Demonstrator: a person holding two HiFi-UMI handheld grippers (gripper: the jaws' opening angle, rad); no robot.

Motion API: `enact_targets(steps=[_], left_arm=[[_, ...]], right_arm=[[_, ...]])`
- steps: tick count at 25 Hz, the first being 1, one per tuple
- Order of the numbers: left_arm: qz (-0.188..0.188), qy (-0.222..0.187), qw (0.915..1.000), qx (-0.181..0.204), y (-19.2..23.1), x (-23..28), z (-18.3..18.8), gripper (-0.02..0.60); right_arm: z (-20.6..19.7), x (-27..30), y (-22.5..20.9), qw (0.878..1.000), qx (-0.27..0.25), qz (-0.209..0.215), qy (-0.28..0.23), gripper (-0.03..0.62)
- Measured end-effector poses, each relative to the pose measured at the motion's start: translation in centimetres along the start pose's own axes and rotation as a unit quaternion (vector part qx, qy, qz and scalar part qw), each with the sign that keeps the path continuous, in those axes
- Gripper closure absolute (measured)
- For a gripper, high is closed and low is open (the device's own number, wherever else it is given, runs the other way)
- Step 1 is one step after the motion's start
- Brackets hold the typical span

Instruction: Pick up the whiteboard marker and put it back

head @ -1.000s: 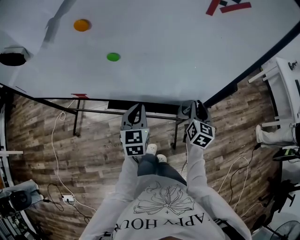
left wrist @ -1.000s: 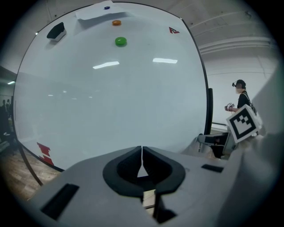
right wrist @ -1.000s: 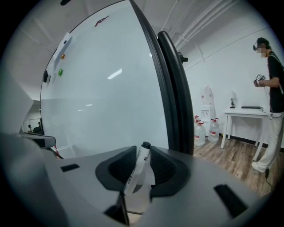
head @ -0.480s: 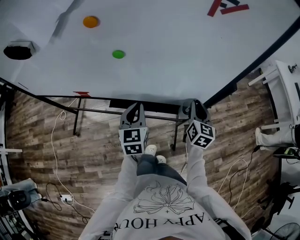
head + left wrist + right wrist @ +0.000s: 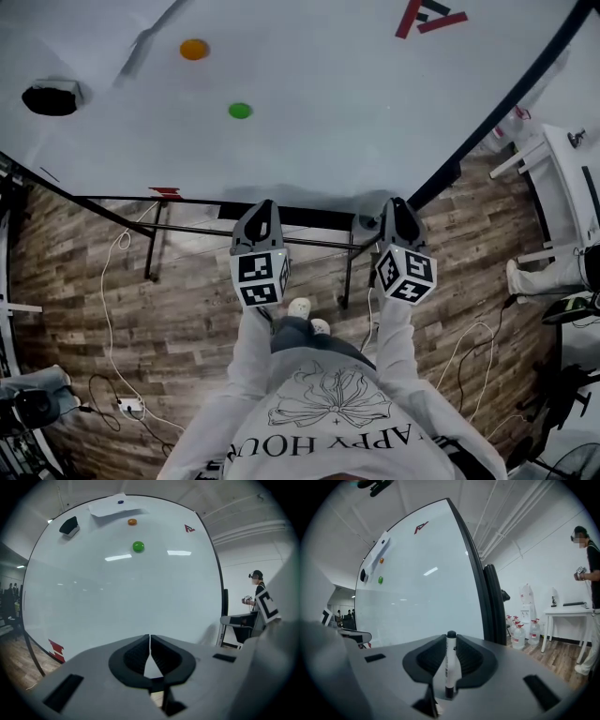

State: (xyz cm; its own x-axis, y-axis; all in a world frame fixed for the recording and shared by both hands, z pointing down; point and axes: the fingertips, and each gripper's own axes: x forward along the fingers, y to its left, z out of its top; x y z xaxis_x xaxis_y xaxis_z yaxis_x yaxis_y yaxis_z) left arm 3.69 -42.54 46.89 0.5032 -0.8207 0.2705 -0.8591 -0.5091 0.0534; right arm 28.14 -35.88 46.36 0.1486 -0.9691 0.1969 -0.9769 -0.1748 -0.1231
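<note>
Between the jaws of the right gripper (image 5: 450, 640) (just closed), the white, black-capped whiteboard marker (image 5: 450, 665) is held upright, the white whiteboard (image 5: 417, 602) far left.

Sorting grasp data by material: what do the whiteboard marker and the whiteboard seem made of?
Whiteboard marker: probably plastic, smooth white barrel with print, black cap.
Whiteboard: glossy white coated panel, it reflects ceiling lights; core material unclear.

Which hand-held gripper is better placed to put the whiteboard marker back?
Right. The right hand-held gripper has just closed its jaws on the whiteboard marker, upright between them; the left hand-held gripper is shut and empty.
</note>
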Motion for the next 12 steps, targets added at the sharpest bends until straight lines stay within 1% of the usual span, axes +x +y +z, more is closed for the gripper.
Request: enact_targets(steps=[7,12], left_arm=[[0.009,-0.027,0.9996,0.005,0.3,-1.1,2.1,0.572],[0.023,-0.036,0.9991,0.005,1.2,-2.1,2.7,0.572]], right_arm=[[4.2,-1.1,2.3,0.998,-0.028,0.025,-0.042,0.53],[4.5,-0.5,4.2,0.997,-0.037,0.049,-0.044,0.53]])
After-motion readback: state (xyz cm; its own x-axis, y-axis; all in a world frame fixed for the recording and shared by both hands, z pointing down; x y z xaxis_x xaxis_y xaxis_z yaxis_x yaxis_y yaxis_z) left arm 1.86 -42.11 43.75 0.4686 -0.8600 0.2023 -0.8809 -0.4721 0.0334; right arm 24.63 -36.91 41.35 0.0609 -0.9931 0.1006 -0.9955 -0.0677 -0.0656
